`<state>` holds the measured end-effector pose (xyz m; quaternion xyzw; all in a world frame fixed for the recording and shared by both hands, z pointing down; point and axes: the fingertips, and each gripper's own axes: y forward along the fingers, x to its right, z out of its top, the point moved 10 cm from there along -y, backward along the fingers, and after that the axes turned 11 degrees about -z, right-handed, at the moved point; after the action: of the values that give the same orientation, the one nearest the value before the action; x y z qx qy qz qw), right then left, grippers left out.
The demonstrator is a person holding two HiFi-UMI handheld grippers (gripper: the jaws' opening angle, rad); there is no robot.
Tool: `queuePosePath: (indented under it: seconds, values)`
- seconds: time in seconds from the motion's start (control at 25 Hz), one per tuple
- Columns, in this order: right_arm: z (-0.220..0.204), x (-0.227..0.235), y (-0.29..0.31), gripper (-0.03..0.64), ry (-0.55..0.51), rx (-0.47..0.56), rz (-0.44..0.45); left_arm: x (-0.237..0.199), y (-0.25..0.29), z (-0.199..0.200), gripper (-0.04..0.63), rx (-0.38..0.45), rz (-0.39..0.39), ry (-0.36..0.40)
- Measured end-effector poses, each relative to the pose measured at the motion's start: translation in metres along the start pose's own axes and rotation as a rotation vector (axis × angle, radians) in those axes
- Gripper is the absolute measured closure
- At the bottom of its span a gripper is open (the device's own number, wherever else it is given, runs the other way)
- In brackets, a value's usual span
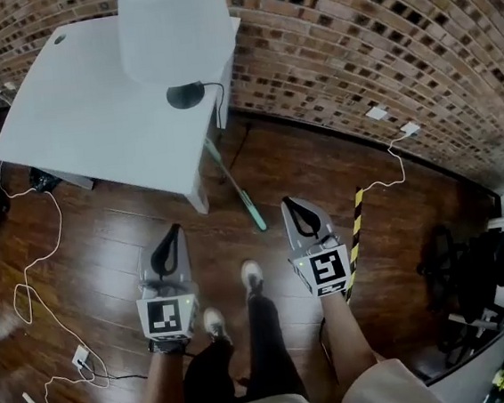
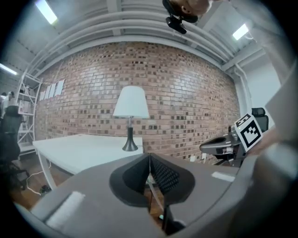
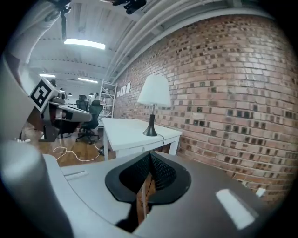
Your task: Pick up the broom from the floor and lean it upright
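The broom (image 1: 235, 187) shows as a thin pale pole with a green end, running from the white table's near corner out over the wood floor. I cannot tell whether it leans on the table or lies flat, and its brush end is hidden. Both grippers hang in the air nearer to me, apart from it. My left gripper (image 1: 176, 230) has its jaws together and empty; in its own view the tips (image 2: 150, 157) meet, with a sliver of the pole (image 2: 157, 201) behind them. My right gripper (image 1: 291, 204) is shut and empty too, tips (image 3: 150, 156) touching.
A white table (image 1: 73, 116) with a lamp (image 1: 177, 34) stands against the brick wall (image 1: 369, 41). White cables (image 1: 35, 264) trail over the floor at left. A yellow-black striped bar (image 1: 356, 225) lies right of my right gripper. Dark chairs (image 1: 462, 281) stand far right. My shoes (image 1: 252, 277) are below.
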<state>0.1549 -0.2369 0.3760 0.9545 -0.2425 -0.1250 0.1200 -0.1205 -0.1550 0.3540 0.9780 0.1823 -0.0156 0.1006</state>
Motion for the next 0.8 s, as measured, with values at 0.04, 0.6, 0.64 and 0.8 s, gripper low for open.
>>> queuePosePath:
  seconds: [0.04,0.6,0.64,0.8]
  values:
    - [0.014,-0.004,-0.019,0.604,0.006,0.005,-0.018,0.001,-0.009,0.012,0.592,0.017,-0.018,0.017]
    - [0.15,-0.028,-0.216,0.604,0.012,0.146,-0.21,0.025,-0.119,0.13,0.594,0.161,-0.132,0.114]
    - [0.154,-0.029,-0.225,0.604,0.01,0.155,-0.212,0.029,-0.126,0.134,0.594,0.148,-0.137,0.111]
    - [0.166,-0.029,-0.25,0.604,0.022,0.183,-0.228,0.033,-0.148,0.136,0.594,0.168,-0.1,0.128]
